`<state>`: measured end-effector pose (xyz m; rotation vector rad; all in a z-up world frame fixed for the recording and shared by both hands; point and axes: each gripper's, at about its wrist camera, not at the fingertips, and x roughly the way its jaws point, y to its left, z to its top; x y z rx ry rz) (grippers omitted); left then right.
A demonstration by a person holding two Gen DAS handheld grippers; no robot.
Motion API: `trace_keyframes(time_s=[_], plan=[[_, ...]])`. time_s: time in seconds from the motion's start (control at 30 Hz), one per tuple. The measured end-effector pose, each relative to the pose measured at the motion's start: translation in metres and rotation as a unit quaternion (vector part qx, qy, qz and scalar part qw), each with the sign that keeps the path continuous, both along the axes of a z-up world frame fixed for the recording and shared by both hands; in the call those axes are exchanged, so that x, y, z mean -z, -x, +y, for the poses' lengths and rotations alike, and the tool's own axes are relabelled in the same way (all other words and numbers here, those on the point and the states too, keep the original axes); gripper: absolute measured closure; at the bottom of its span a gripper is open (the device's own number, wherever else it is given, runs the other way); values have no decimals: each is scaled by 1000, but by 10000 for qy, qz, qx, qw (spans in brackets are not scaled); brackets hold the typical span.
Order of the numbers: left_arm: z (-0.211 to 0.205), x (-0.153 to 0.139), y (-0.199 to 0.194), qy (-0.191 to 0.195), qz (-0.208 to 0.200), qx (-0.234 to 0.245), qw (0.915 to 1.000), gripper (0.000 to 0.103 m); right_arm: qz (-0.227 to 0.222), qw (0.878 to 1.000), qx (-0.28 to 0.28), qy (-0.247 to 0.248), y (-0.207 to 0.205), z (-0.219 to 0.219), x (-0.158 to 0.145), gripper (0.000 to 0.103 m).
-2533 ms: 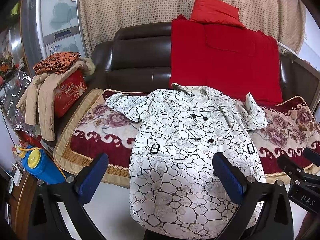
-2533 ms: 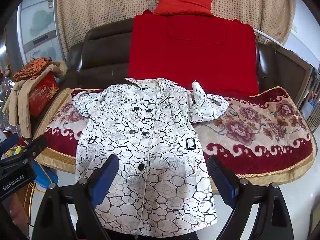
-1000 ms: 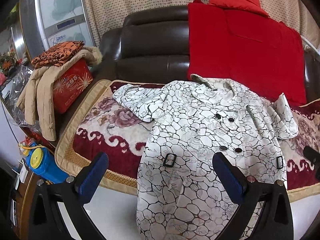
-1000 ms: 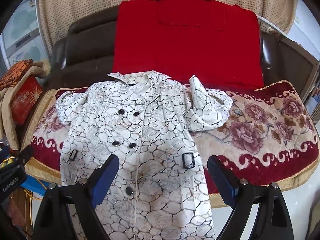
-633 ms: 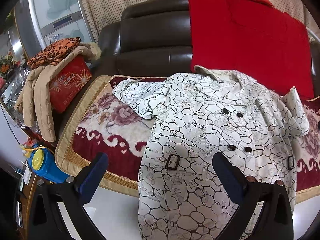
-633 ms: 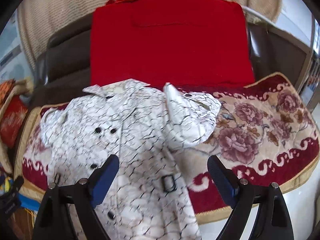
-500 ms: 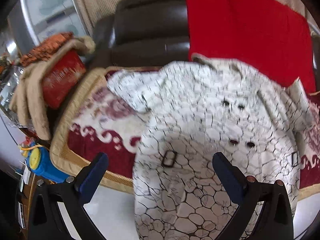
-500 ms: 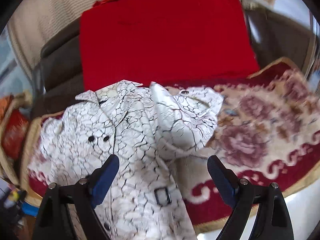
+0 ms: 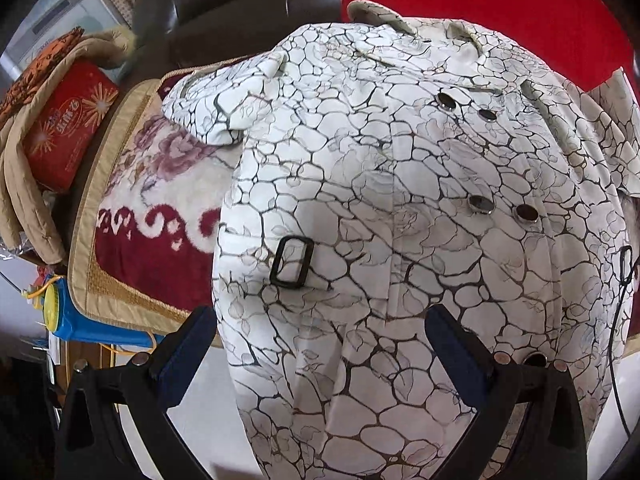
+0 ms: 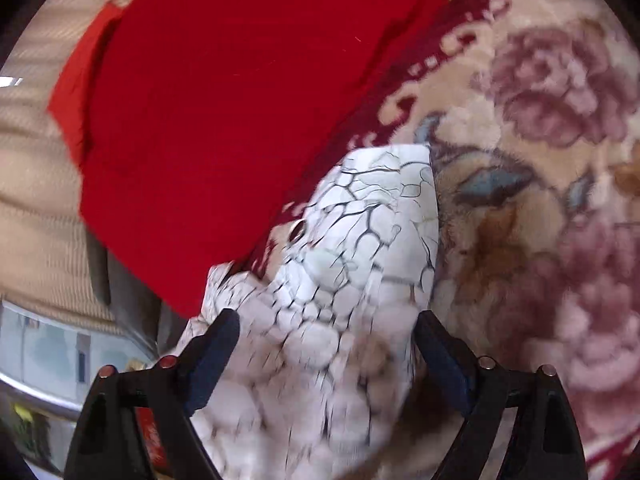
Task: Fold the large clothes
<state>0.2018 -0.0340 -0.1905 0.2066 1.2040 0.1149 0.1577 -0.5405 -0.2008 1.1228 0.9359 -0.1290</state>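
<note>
A white coat (image 9: 380, 200) with a black crackle print, dark buttons and black buckles lies face up on the sofa, its hem hanging over the front edge. My left gripper (image 9: 320, 344) hovers wide open over the coat's lower front, pads clear of the cloth. In the right wrist view the picture is rolled and blurred. My right gripper (image 10: 326, 344) is low over the coat's folded right sleeve (image 10: 360, 240), which lies between the jaws. The jaws are closing, and the pads stand just off the cloth at both sides.
The sofa seat has a floral red and cream blanket (image 9: 160, 200), with a red blanket (image 10: 220, 100) draped on the backrest. At the left are a red box (image 9: 68, 124) under beige quilted clothing (image 9: 20, 184), and a blue and yellow toy (image 9: 80, 320) on the floor.
Both grippers came down toward the coat. The right one swung across to the right sleeve and rolled hard, tilting its view. The left one dropped closer over the coat's front.
</note>
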Motion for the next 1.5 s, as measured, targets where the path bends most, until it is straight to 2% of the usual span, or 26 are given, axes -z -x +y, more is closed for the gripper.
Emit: trace_keyframes(time_s=[0.1, 0.13, 0.2, 0.27, 0.37, 0.47, 0.53, 0.63, 0.7, 0.83, 0.9, 0.93, 1.0, 1.03, 1.07, 1.13, 1.2, 1.3, 1.43, 1.5], plan=[[1, -2, -3, 41, -8, 1, 10000, 0, 214, 9997, -26, -110, -19, 1, 17, 45], [2, -2, -3, 61, -7, -9, 10000, 0, 244, 9996, -96, -54, -23, 4, 18, 70], [7, -3, -5, 98, -33, -49, 9999, 0, 206, 9993, -154, 276, -26, 13, 9, 76], [13, -4, -4, 156, -62, -109, 9998, 0, -78, 9980, -267, 560, -25, 27, -9, 82], [26, -6, -2, 288, -139, -200, 9993, 0, -606, 9928, -528, 892, -25, 58, -50, 83], [43, -11, 3, 392, -267, -329, 9983, 0, -939, 9847, -887, 1166, -29, 98, -83, 83], [55, -13, 7, 438, -344, -442, 9975, 0, -1148, 9774, -1264, 1248, -32, 136, -102, 83], [80, -15, 13, 513, -430, -683, 9954, 0, -1432, 9607, -1950, 1363, -35, 210, -116, 83], [96, -17, 17, 572, -470, -858, 9936, 0, -1460, 9473, -2508, 1359, -37, 265, -112, 83], [127, -24, 26, 598, -594, -1174, 9895, 0, -1164, 9163, -3597, 1321, -25, 364, -78, 83], [138, -27, 30, 597, -674, -1247, 9881, 0, -909, 9005, -4074, 1217, -11, 392, -60, 82], [141, -29, 32, 609, -705, -1266, 9876, 0, -859, 8991, -4152, 1086, -5, 397, -56, 82], [144, -30, 30, 756, -754, -1265, 9862, 0, -832, 9022, -4105, 1030, 2, 389, -55, 79], [143, -30, 28, 845, -738, -1234, 9860, 0, -830, 9065, -3994, 1090, 2, 378, -57, 68], [141, -30, 25, 914, -728, -1181, 9861, 0, -851, 9135, -3786, 1225, 4, 362, -64, 39], [130, -28, 19, 1056, -668, -994, 9872, 0, -981, 9334, -3106, 1505, 2, 326, -79, 14], [119, -26, 15, 1235, -594, -818, 9872, 0, -1106, 9475, -2375, 1832, 2, 286, -91, 14], [107, -13, 3, 1737, -237, -622, 9826, 0, -831, 9510, -1811, 2364, -14, 246, -90, 14], [99, 6, -2, 1760, 162, -542, 9828, 0, -240, 9621, -1536, 2240, -52, 223, -58, 14], [97, 12, 1, 1729, 283, -397, 9837, 0, 184, 9650, -1585, 2079, -72, 223, -32, 25]])
